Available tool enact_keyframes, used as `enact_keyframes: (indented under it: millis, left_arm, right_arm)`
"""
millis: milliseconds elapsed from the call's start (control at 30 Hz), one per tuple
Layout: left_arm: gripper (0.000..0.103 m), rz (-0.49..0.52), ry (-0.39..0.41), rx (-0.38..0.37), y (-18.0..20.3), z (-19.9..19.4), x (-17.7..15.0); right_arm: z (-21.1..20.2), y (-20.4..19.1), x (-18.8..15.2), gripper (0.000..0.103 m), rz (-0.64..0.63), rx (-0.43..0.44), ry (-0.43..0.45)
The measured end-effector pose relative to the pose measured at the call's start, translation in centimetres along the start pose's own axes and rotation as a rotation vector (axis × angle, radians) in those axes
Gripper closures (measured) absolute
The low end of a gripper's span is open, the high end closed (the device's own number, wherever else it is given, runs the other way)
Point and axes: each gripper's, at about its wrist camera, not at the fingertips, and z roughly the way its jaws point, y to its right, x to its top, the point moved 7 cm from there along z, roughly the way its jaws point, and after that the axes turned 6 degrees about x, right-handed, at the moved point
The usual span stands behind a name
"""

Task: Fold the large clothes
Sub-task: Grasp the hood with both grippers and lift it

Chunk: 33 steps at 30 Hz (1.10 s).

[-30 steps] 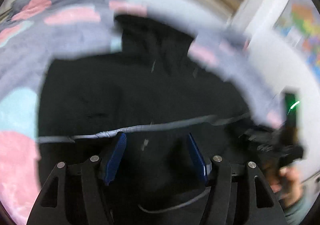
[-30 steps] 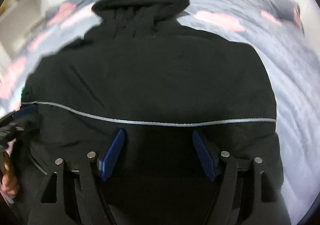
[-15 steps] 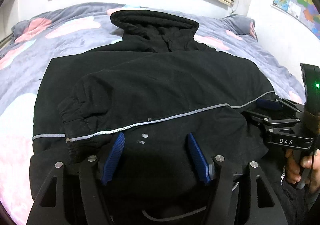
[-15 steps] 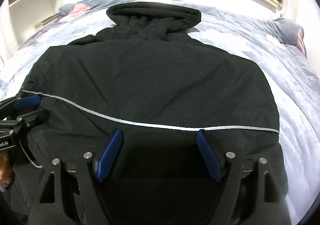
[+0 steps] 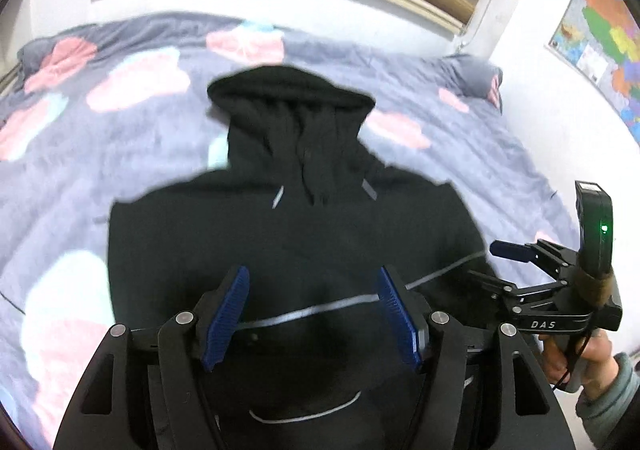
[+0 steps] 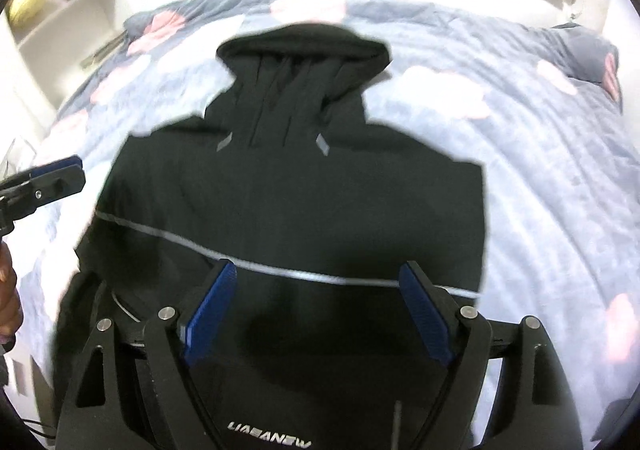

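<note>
A black hooded jacket (image 5: 296, 234) lies flat on the bed, hood at the far end, a thin reflective stripe across it; it also shows in the right wrist view (image 6: 304, 194). My left gripper (image 5: 314, 316) is open and empty above the jacket's near part. My right gripper (image 6: 318, 316) is open and empty above the near hem; it also shows at the right of the left wrist view (image 5: 492, 262), by the jacket's right edge. The left gripper's fingertips (image 6: 60, 174) show at the left of the right wrist view, beside the jacket's left edge.
The bed has a grey quilt (image 5: 120, 154) with pink and pale blue patches. A pillow (image 6: 588, 58) lies at the far right. White shelves (image 6: 60, 10) stand left of the bed. A map (image 5: 600, 34) hangs on the right wall.
Both grippers have pulled back and up from the jacket, which looks smaller and farther. Both stay open and empty.
</note>
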Motion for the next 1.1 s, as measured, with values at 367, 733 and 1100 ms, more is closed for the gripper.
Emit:
enact_keyframes:
  millis: [367,733,1100]
  left_arm:
    - [0.028,-0.012,0.061,0.053,-1.1,-3.5,11.7]
    - [0.026,-0.172,-0.024,0.043,-8.4,10.2,21.8]
    - [0.026,-0.312,-0.114,0.067,-13.3,23.1,24.7]
  right_arm:
    - [-4.1,6.2,13.6,0.017,0.241,0.045,0.084]
    - [9.4,12.5,23.4,0.016,0.391,0.090,0.000]
    - [19.8,13.9,28.9,0.016,0.353,0.078,-0.059]
